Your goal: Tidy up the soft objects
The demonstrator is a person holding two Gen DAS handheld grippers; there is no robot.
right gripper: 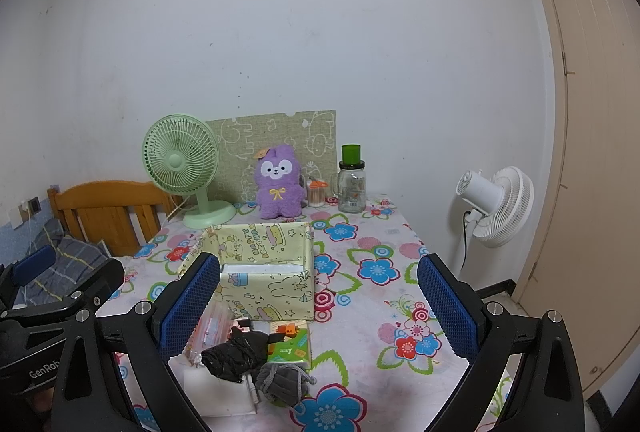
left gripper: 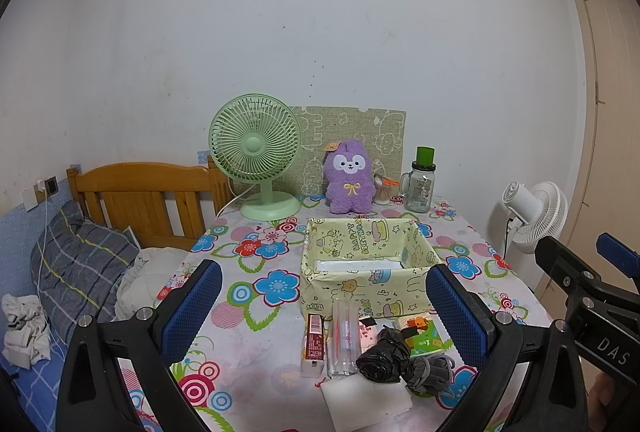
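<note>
1. Hovering wide open, both empty: left claw (left gripper: 324, 306) and right claw (right gripper: 318, 302) hang side by side above the near edge of the tabletop (right gripper: 372, 232).
2. Soft targets lie between and just below the pads: black crumpled bag (left gripper: 382, 356) touching grey drawstring pouch (left gripper: 430, 372), atop white folded cloth (left gripper: 366, 398).
3. Hard clutter touches them: red carton (left gripper: 314, 346), clear tube pack (left gripper: 343, 340), green tissue pack (left gripper: 426, 338).
4. Yellow wrapped box (left gripper: 360, 296), open-topped, sits just behind the pile; likely the drop spot.
5. Purple plush (left gripper: 350, 177) stands at the far edge, near the glass jar (left gripper: 420, 187).
6. Risks: pinching bag and pouch together, dragging the tube pack, pouch cord snagging.
</note>
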